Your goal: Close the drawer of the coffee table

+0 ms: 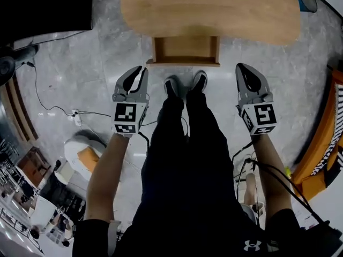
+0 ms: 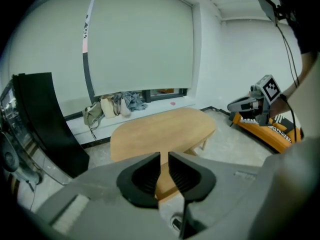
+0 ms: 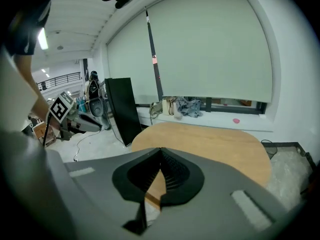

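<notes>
Two handheld grippers hang on either side of a standing person's legs, above a grey stone floor point(image 1: 80, 68). The drawer point(image 1: 186, 50) stands pulled out from the near edge of the oval wooden counter point(image 1: 209, 7), just ahead of the person's shoes point(image 1: 185, 84). The left gripper point(image 1: 138, 71) has its fingers a narrow slit apart with nothing between them. The right gripper point(image 1: 242, 67) has its fingers pressed together, holding nothing. Neither gripper touches the drawer. A black panel point(image 2: 45, 119) stands on the floor off the counter's left end.
</notes>
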### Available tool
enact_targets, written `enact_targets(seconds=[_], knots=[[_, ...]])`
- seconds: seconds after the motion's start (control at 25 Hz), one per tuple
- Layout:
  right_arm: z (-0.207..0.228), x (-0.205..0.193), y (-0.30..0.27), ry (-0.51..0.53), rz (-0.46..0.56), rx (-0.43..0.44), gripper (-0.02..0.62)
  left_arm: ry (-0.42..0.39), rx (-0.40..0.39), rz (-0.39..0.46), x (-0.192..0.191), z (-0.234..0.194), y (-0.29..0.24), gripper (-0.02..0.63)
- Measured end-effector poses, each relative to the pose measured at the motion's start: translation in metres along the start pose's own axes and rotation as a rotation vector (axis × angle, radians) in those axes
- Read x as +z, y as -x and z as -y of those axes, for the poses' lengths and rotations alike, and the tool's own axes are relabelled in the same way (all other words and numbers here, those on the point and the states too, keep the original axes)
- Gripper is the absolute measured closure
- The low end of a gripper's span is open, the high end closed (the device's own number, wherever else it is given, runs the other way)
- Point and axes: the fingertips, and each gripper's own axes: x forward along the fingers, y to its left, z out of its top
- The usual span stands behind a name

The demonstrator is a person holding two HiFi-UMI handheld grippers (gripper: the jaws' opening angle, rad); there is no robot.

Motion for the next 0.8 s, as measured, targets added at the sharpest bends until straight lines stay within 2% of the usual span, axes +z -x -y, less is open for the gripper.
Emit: enact_targets(seconds=[0.08, 0.32, 0.56, 0.8], knots=[[0.002, -0.02, -0.013, -0.014, -0.036, 0.002, 0.591, 0.002, -0.019, -0.044, -0.025, -0.007, -0.016, 0.544], [0.0, -0.07, -0.041, -0.056, -0.109, -0.008, 0.525, -0.019, -0.067, -0.129, -0.082, -0.021, -0.059, 0.495], [-0.006, -0.135, -0.063, -0.064, -0.205, 0.025, 0.465, -0.062, -0.098, -0.2, -0.135, -0.025, -0.087, 0.433], [0.003, -0.21, -0.078, -0.05, -0.31, 0.029, 0.443, -0.073, -0.117, -0.311, -0.203, -0.031, -0.109, 0.408]])
